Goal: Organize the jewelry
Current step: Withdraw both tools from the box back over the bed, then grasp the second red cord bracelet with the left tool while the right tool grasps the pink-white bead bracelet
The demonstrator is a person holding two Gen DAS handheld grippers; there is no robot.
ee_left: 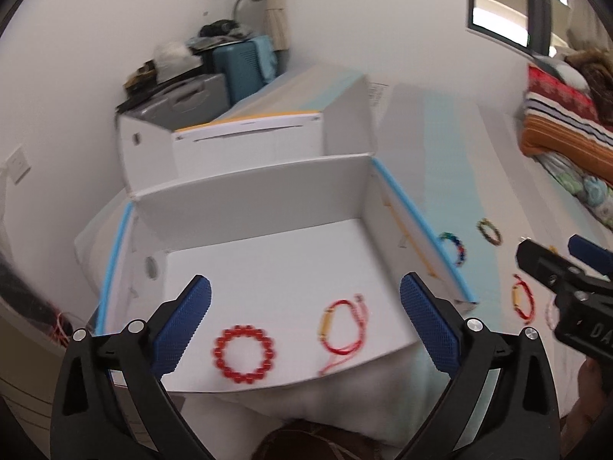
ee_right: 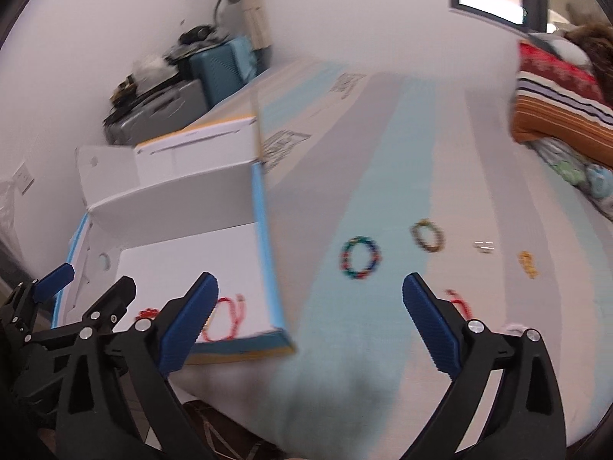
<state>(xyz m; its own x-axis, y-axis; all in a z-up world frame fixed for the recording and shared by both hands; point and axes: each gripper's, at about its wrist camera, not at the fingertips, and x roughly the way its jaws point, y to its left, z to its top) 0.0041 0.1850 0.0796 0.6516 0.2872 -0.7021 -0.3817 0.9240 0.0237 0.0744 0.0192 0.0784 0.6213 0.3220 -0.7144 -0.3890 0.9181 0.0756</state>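
Note:
A white open box (ee_left: 268, 191) with blue edges lies on the bed. Inside it lie a red bead bracelet (ee_left: 244, 353) and a red cord bracelet with a yellow tube (ee_left: 337, 329). My left gripper (ee_left: 304, 329) is open and empty above them. On the striped sheet to the right lie a multicolour bead bracelet (ee_right: 360, 258), an olive bead bracelet (ee_right: 428, 235), a red cord bracelet (ee_right: 459, 303), a small silver piece (ee_right: 483, 246) and a yellow piece (ee_right: 527, 264). My right gripper (ee_right: 308, 322) is open and empty over the sheet, near the box's right wall (ee_right: 264, 237).
The box lid (ee_left: 245, 130) stands open behind the box. Suitcases (ee_left: 237, 65) and clutter sit against the far wall. Folded striped blankets (ee_left: 563, 122) lie at the right. The bed's front edge is close below both grippers.

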